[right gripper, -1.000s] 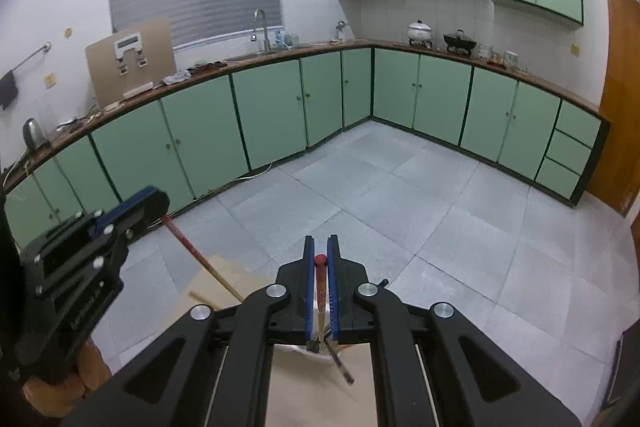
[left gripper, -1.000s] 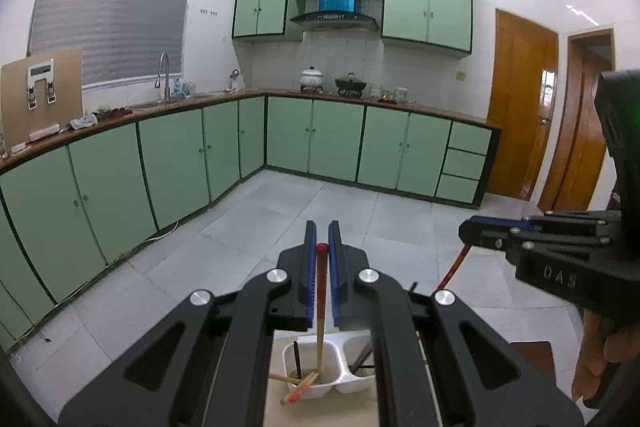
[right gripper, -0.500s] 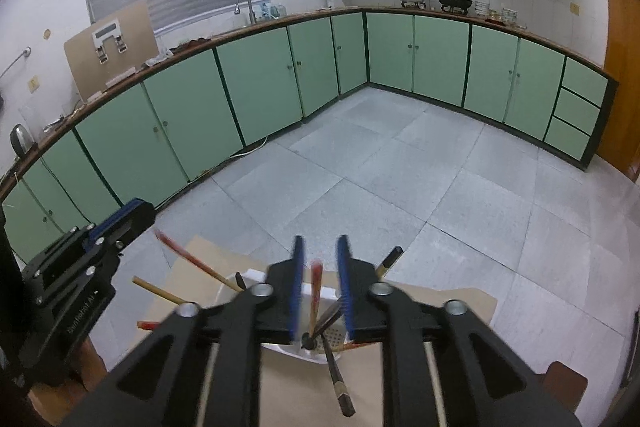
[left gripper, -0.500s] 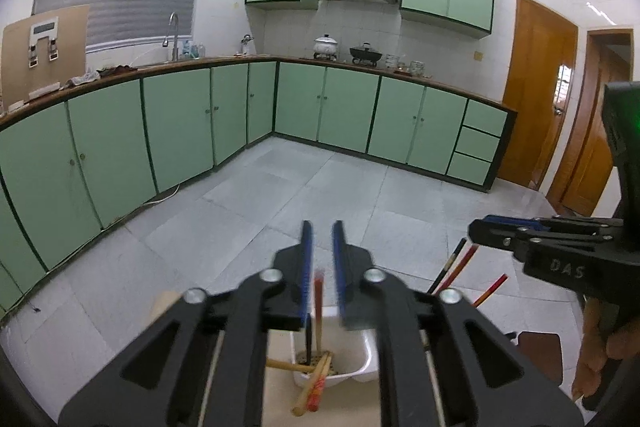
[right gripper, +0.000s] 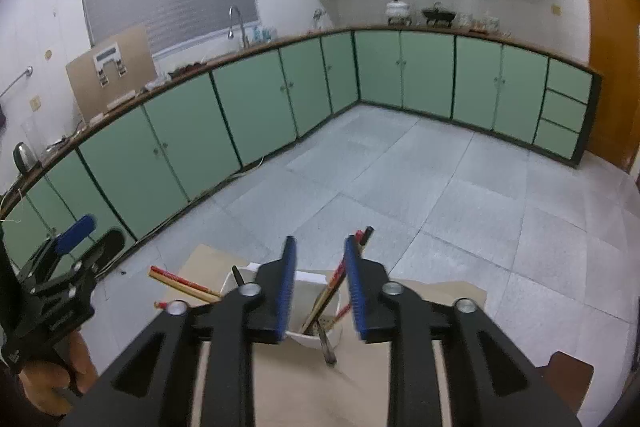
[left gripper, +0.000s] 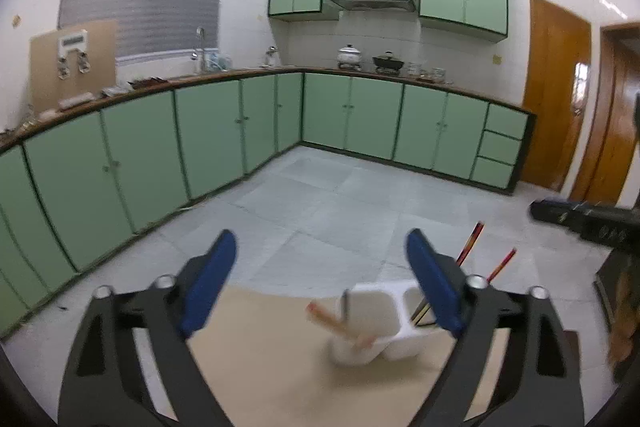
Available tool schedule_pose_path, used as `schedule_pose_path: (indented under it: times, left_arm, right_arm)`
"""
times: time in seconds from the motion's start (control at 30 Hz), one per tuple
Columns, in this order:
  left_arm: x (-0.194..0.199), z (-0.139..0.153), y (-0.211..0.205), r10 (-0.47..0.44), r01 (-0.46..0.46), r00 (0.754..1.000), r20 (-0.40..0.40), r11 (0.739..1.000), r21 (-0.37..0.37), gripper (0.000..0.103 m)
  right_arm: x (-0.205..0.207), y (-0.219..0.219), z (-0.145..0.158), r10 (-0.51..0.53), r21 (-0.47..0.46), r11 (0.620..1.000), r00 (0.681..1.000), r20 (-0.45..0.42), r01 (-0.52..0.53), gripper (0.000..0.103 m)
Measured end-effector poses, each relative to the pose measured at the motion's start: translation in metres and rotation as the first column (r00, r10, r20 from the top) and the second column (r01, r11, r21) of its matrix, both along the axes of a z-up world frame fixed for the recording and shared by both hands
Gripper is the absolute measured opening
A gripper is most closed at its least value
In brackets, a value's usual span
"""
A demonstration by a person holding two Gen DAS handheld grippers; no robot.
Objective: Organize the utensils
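Observation:
A white two-compartment holder [left gripper: 380, 319] stands on the pale wooden tabletop [left gripper: 272, 367]. Wooden and red-tipped chopsticks [left gripper: 472, 245] lean in both compartments. My left gripper [left gripper: 320, 247] hangs above the table to the holder's left, its jaws opening wide with nothing between them. In the right wrist view my right gripper [right gripper: 320, 255] hovers just over the holder [right gripper: 310, 281], its jaws opening. Dark chopsticks [right gripper: 330, 291] show through the gap, and the pads do not touch them. More chopsticks [right gripper: 180, 281] stick out of the holder's left compartment.
Each gripper shows in the other's view: the right one [left gripper: 584, 219] at the far right, the left one [right gripper: 68, 247] at the far left with a hand [right gripper: 52, 379] on it. Beyond the table's far edge lie the tiled floor [right gripper: 440, 187] and green cabinets [left gripper: 360, 115].
Both grippers were shut on a red-tipped chopstick; both have opened and the chopsticks now rest in the holder. Both grippers have sunk toward the table.

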State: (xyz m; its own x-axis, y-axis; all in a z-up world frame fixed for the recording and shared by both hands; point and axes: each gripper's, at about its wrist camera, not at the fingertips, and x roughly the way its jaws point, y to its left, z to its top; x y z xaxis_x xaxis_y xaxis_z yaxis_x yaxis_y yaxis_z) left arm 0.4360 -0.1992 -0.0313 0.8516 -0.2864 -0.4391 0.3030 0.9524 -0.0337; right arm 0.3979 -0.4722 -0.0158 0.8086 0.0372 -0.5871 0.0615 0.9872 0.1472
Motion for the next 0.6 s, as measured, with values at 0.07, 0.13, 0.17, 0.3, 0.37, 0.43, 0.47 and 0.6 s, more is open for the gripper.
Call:
schedule_pose_path:
  times: [0.07,0.13,0.17,0.3,0.37,0.43,0.47,0.6]
  left_arm:
    - [-0.014,-0.004,0.005,0.009,-0.009,1.000,-0.011,0.999,0.032,0.090]
    - [-0.031,-0.010,0.014,0.010,-0.009,1.000,-0.030,0.999,0.041,0.093]
    - [-0.041,-0.013,0.021,0.011,-0.010,0.999,-0.033,0.999,0.039,0.094]
    - [-0.082,-0.022,0.044,0.006,-0.004,0.999,-0.041,0.999,0.033,0.098]
    - [-0.108,-0.025,0.057,0.009,-0.007,0.999,-0.052,1.000,0.030,0.098]
    - [-0.131,-0.028,0.067,0.020,-0.018,0.999,-0.046,0.999,0.042,0.098]
    - [-0.143,-0.028,0.071,0.035,-0.033,0.999,-0.035,0.998,0.058,0.098]
    - [-0.194,-0.030,0.095,0.087,-0.086,0.996,-0.013,0.994,0.060,0.098]
  right_arm:
    - [-0.020,0.005,0.001,-0.051,-0.034,0.998,0.998,0.039,0.052,0.069]
    - [-0.044,0.011,0.000,-0.076,-0.051,0.995,0.994,0.076,0.080,0.076]
    - [-0.053,0.013,-0.002,-0.081,-0.059,0.995,0.993,0.084,0.086,0.079]
    - [-0.102,0.026,-0.014,-0.111,-0.067,0.991,0.986,0.122,0.119,0.096]
    - [-0.124,0.032,-0.021,-0.117,-0.071,0.989,0.984,0.131,0.127,0.097]
    - [-0.150,0.038,-0.031,-0.127,-0.074,0.988,0.983,0.134,0.138,0.097]
    - [-0.164,0.042,-0.037,-0.133,-0.082,0.986,0.983,0.128,0.144,0.097]
    - [-0.209,0.055,-0.050,-0.160,-0.104,0.979,0.980,0.115,0.173,0.097]
